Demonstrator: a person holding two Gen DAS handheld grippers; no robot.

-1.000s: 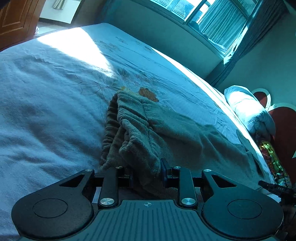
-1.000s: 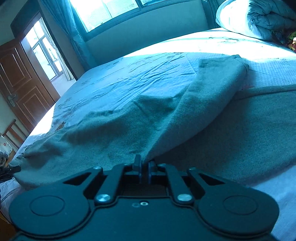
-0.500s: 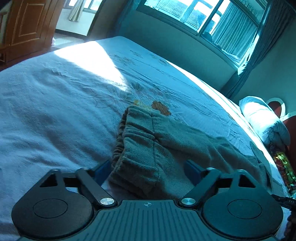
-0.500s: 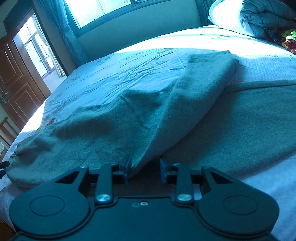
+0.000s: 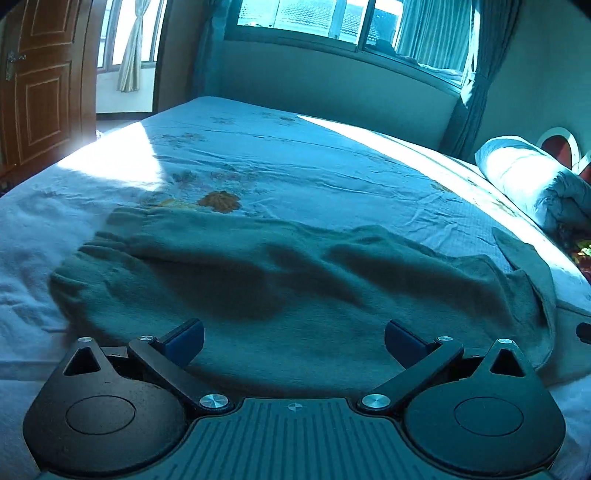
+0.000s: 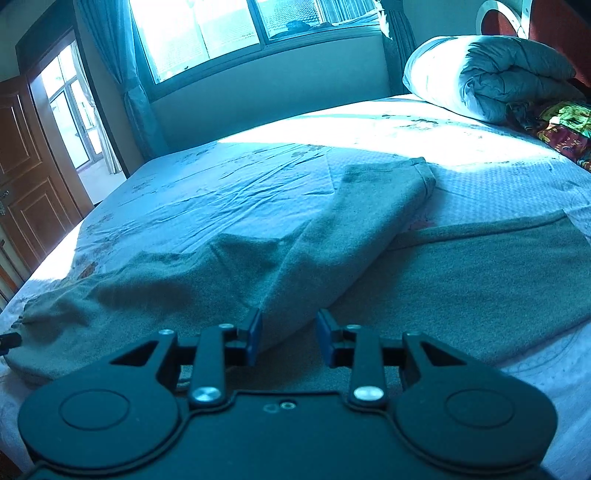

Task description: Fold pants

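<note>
Grey-green pants [image 5: 288, 295] lie on the bed, waistband at the left and legs running to the right. My left gripper [image 5: 293, 341] is wide open just above the near edge of the waist part and holds nothing. In the right wrist view the pants [image 6: 332, 236] show one leg laid at an angle over the other leg [image 6: 480, 273]. My right gripper [image 6: 290, 338] is open, its pads on either side of a raised fold of the upper leg, not clamping it.
The bed sheet [image 5: 295, 155] is pale with a leaf print [image 5: 219, 201]. A rolled duvet [image 6: 491, 77] and a colourful cloth [image 6: 565, 129] lie at the head end. A wooden door [image 5: 37, 81] and a window [image 6: 229, 33] stand beyond the bed.
Both grippers opened and let go of the pants. The left one pulled back and turned to the right, and the waist part now lies spread flat. The right one backed off slightly.
</note>
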